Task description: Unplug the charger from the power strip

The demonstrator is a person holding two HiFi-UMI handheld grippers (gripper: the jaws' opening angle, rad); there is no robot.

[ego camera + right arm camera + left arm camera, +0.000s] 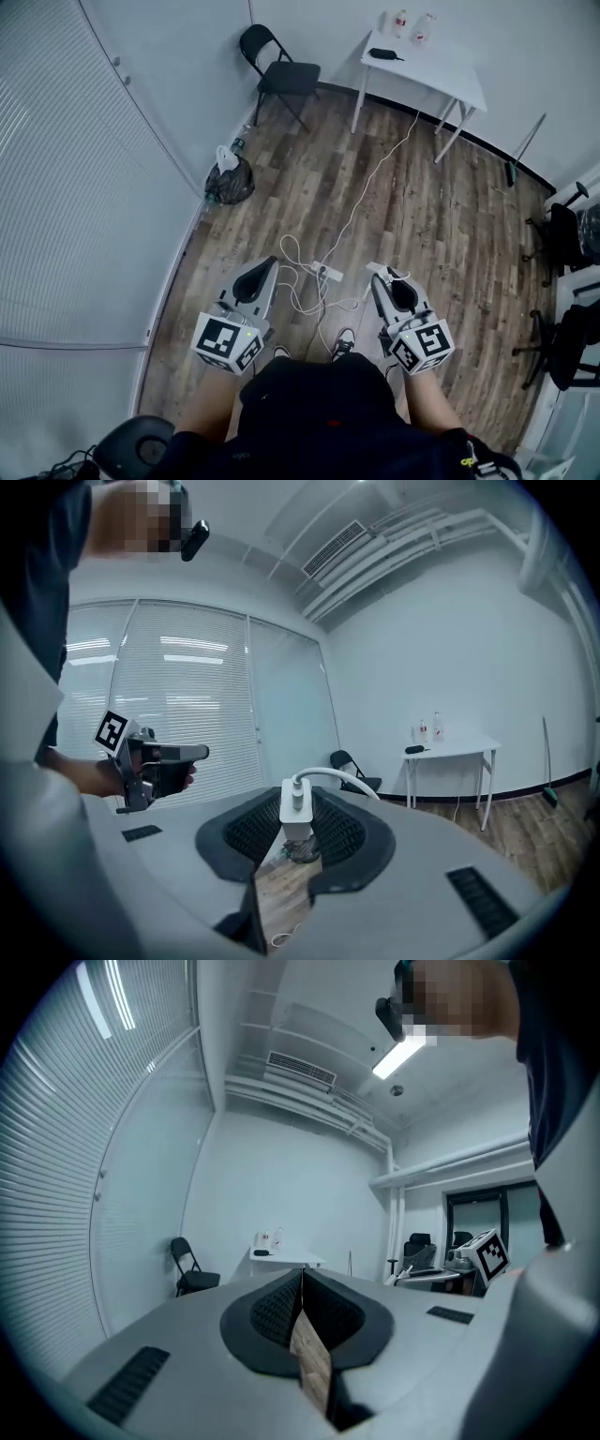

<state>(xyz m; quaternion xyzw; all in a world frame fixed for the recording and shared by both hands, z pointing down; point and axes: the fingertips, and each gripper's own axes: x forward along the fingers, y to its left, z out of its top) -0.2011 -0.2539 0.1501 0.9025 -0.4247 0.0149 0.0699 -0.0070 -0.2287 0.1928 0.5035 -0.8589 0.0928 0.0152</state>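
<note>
My right gripper (376, 274) is held up above the floor, shut on a white charger (297, 810). The charger stands between the ribbed pads, and its white cable (336, 777) arcs off to the right. In the head view the charger (379, 269) shows at the jaw tips. A white power strip (327, 273) lies on the wood floor between the two grippers, among loops of white cord. My left gripper (269, 263) is raised level with the right one. Its jaws (302, 1277) are pressed together with nothing between them.
A long white cord (375, 173) runs from the strip to a white table (441, 70) at the far wall. A black folding chair (281, 73) and a black rubbish bag (228, 181) stand by the left wall. Office chairs (567, 234) line the right side.
</note>
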